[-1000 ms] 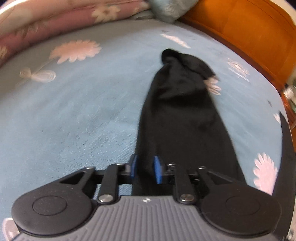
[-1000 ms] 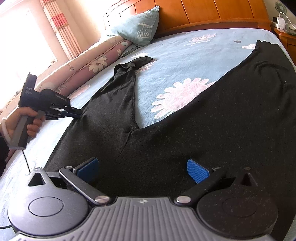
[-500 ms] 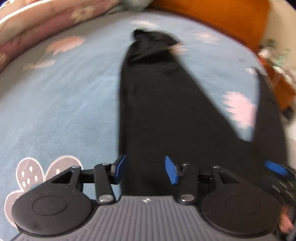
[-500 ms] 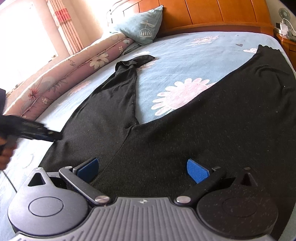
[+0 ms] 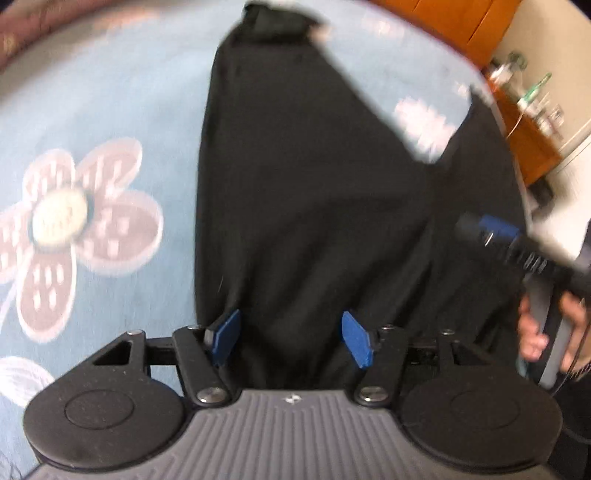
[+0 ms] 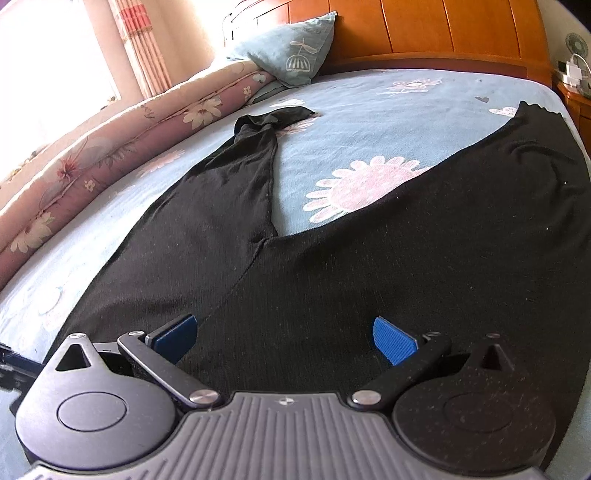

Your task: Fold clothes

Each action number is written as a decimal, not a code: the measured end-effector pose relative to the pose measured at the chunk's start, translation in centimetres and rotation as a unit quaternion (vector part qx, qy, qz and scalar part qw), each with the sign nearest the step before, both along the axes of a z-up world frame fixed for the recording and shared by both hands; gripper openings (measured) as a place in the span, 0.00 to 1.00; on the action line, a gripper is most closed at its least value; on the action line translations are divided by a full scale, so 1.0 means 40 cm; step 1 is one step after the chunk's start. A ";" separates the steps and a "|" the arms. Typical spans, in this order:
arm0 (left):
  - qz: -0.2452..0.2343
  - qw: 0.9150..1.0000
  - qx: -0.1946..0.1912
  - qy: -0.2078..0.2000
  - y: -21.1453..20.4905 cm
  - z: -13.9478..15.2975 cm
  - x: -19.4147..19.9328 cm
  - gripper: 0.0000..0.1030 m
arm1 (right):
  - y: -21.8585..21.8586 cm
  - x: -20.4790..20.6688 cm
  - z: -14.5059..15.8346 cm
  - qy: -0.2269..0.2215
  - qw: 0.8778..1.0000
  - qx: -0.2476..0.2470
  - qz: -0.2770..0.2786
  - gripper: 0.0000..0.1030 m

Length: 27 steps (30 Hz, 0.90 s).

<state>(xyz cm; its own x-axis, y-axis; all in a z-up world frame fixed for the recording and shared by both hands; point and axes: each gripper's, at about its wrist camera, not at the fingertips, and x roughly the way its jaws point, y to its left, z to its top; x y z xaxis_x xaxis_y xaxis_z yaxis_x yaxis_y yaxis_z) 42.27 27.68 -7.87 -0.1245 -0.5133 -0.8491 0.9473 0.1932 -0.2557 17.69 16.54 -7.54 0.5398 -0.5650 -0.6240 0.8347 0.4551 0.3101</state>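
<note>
Leggings [image 6: 332,288] lie flat on the bed [image 6: 369,122], legs splayed for folding. Left gripper [image 5: 291,338] fingers are opening over the waist end, gripping nothing; right gripper [image 6: 284,338] fingers are apart too.

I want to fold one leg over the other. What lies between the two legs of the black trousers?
Between the two legs of the black trousers only bare blue bedsheet with a pink flower print shows, clearest in the right wrist view.

Both wrist views close above black trousers [image 5: 314,192] [image 6: 369,266], facing headboard [image 6: 424,33]; left steeper; trousers shared.
</note>
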 end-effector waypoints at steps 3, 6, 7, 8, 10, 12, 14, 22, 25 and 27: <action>-0.035 0.998 -0.044 0.022 -0.035 0.024 -0.044 0.65 | 0.007 -0.006 0.006 -0.002 1.000 0.000 -0.003 1.00; -0.076 0.996 -0.039 0.036 -0.069 -0.002 -0.108 0.65 | 0.015 -0.041 0.028 -0.039 0.999 -0.013 -0.032 1.00; -0.086 0.995 -0.034 0.031 -0.073 -0.017 -0.127 0.65 | 0.017 -0.058 0.035 -0.053 0.997 -0.021 -0.050 1.00; -0.097 0.995 -0.029 0.027 -0.074 -0.032 -0.145 0.65 | 0.015 -0.077 0.039 -0.065 0.995 -0.024 -0.073 1.00; -0.113 0.993 -0.015 0.007 -0.071 -0.059 -0.174 0.65 | -0.001 -0.114 0.030 -0.084 0.989 -0.005 -0.121 1.00; -0.120 0.993 0.002 -0.023 -0.067 -0.077 -0.191 0.65 | -0.022 -0.150 0.010 -0.095 0.981 0.031 -0.169 1.00; -0.118 0.993 0.003 -0.026 -0.058 -0.069 -0.192 0.66 | -0.030 -0.175 0.003 -0.091 0.973 0.044 -0.206 1.00; -0.087 0.994 -0.061 -0.012 -0.057 -0.015 -0.178 0.66 | -0.058 -0.308 0.078 -0.169 0.945 0.004 -0.279 1.00; -0.072 0.993 -0.088 -0.012 -0.049 0.016 -0.185 0.66 | -0.153 -0.393 0.100 -0.182 0.941 0.010 -0.284 1.00; -0.058 0.994 -0.095 -0.001 -0.038 0.020 -0.180 0.66 | -0.243 -0.457 0.104 -0.197 0.935 0.034 -0.292 1.00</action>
